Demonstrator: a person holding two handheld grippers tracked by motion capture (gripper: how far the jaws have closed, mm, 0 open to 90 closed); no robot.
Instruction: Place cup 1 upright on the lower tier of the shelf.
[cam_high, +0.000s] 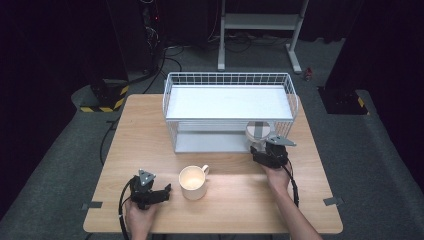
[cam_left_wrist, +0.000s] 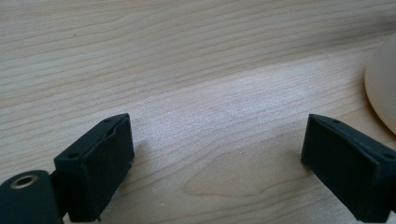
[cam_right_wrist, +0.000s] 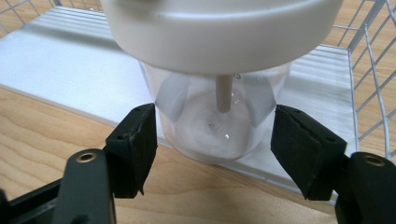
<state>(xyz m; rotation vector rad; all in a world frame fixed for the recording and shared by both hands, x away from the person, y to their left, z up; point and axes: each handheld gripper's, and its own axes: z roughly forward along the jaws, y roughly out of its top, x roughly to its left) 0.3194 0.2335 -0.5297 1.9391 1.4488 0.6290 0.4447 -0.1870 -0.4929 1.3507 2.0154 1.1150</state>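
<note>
Two jaws of the right gripper (cam_right_wrist: 215, 149) flank the clear lidded container (cam_right_wrist: 212, 126) at the wire rack's (cam_high: 230, 80) lower shelf, barely touching; a low, off-centre squeeze could tip it.

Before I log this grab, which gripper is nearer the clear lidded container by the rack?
Right. The right gripper has its fingers on either side of the clear container. The left gripper sits at the table's near left, beside the mug.

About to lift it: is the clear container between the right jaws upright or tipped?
Upright: the clear container stands on its base with its white lid on top, at the rack shelf's front edge.
</note>
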